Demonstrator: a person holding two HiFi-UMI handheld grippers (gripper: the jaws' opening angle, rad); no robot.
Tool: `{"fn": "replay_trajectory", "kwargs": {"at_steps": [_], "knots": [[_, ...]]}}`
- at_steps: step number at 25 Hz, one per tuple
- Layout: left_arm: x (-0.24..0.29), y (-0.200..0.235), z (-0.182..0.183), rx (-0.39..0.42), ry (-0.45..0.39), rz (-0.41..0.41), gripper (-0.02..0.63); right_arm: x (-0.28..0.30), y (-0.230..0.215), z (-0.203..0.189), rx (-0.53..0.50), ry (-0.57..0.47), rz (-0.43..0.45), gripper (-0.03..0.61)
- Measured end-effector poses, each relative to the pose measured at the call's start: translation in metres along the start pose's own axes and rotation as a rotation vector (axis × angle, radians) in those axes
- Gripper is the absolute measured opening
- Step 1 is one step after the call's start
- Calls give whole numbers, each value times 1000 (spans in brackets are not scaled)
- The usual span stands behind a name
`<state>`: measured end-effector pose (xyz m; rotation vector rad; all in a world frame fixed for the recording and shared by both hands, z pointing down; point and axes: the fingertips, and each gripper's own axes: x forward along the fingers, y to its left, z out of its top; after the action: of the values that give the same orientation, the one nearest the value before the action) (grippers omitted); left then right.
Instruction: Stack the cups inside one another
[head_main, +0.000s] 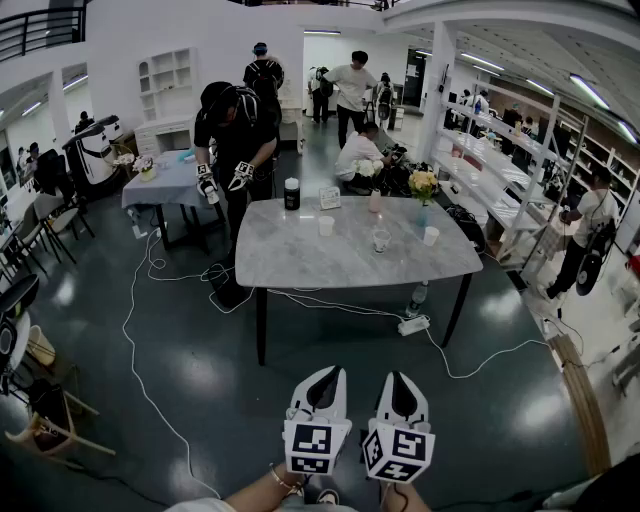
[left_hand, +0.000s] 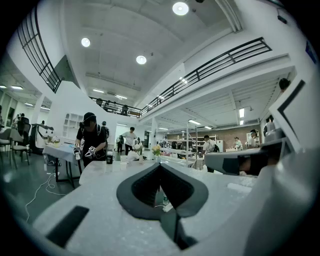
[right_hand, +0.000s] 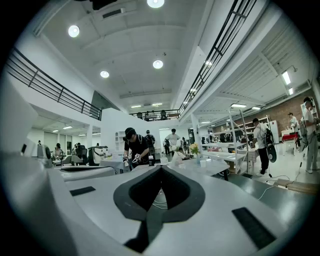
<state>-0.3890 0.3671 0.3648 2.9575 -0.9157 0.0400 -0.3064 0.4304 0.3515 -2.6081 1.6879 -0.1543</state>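
Note:
Several cups stand far ahead of me on the grey marble table (head_main: 300, 262): a white cup (head_main: 326, 226) near the middle, a clear cup (head_main: 381, 240) to its right, another white cup (head_main: 431, 236) by the right edge and a pink cup (head_main: 375, 203) at the back. My left gripper (head_main: 329, 374) and right gripper (head_main: 399, 378) are side by side low in the head view, well short of the table and over the floor. Both point level at the table. In the left gripper view the left gripper (left_hand: 160, 165) has its jaws together and empty; so does the right gripper (right_hand: 161, 167) in its own view.
A black canister (head_main: 292, 193), a small card (head_main: 330, 198) and a vase of flowers (head_main: 423, 190) also stand on the table. White cables (head_main: 150, 330) and a power strip (head_main: 413, 324) lie on the dark floor. A person in black (head_main: 235, 130) stands behind the table; shelving (head_main: 500, 170) runs along the right.

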Motion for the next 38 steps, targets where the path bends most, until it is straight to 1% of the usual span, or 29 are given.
{"fn": "replay_trajectory", "kwargs": {"at_steps": [10,13,16,20,24,31,38], "knots": [[3,20,4,-11,-12,-2,0,11,16,0,-15,8,-1,5],[5,27,6,-9,-12,-5,0,17,20,0,7,8,-5,5],[7,38,6,-3,-10,-14,0,25,24,-3,33,11,-23,5],[14,53,3,12,-7,-26,0,38,30,-6,37,5,-57,5],[21,66,0,7,-1,-35,0,47,35,-8,33,1,-85,5],[31,73,-13,-1,27,-54,0,54,26,-22,41,37,-121,5],[52,74,-17,3,31,-60,0,75,16,-26,32,53,-119,5]]}}
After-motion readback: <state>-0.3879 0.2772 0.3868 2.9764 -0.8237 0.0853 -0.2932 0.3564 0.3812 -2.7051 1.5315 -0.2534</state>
